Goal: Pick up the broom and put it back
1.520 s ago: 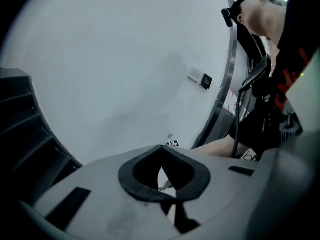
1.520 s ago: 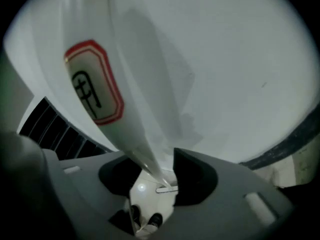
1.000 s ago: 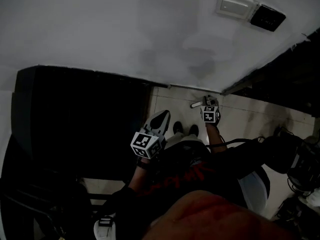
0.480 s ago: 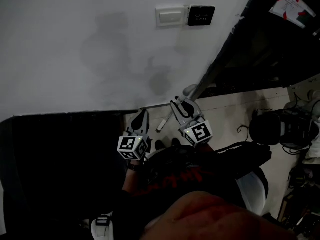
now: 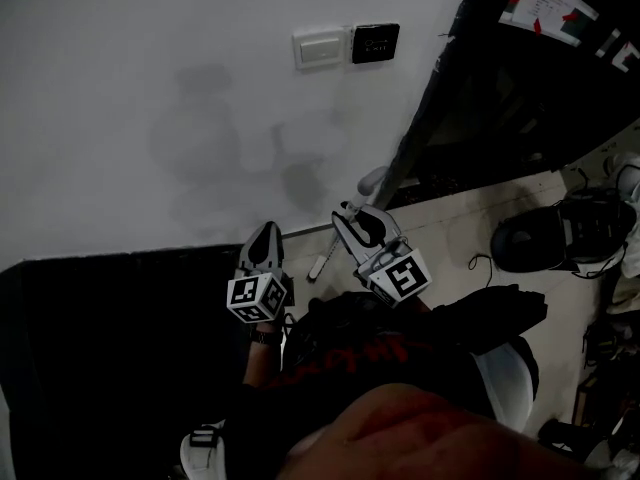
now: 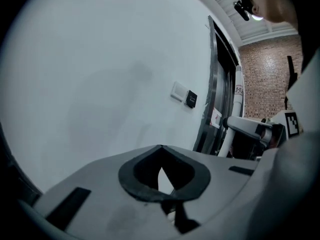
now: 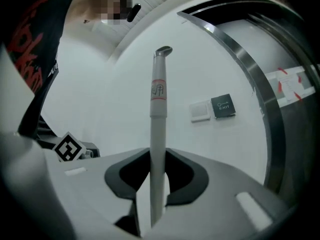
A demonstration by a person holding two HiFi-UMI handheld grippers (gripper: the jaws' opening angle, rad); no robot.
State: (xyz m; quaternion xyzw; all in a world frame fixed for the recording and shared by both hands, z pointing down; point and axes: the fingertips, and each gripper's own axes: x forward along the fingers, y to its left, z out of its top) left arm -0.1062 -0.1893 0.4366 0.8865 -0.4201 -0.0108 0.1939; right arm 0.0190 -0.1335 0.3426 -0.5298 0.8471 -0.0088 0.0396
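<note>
The broom's pale handle (image 7: pixel 158 134) stands upright between the jaws of my right gripper (image 7: pixel 159 151), which is shut on it; its capped top end (image 7: pixel 163 51) points up in front of the white wall. In the head view the right gripper (image 5: pixel 362 226) holds the handle (image 5: pixel 371 180) beside the dark door frame, and a lower stretch of the broom (image 5: pixel 320 262) shows underneath. The broom's head is hidden. My left gripper (image 5: pixel 263 247) hangs just to the left, shut and empty, with its tips (image 6: pixel 160 148) facing the wall.
A white light switch (image 5: pixel 320 48) and a black exit panel (image 5: pixel 375 42) sit on the wall. A dark metal door frame (image 5: pixel 437 98) runs down at right. A black bag (image 5: pixel 548 234) and cables lie on the floor; a dark cabinet (image 5: pixel 100 318) fills the left.
My right gripper has risen from near the floor with the broom handle in it and tipped from pointing down to level. The left gripper rose a little. The head view swung towards the doorway.
</note>
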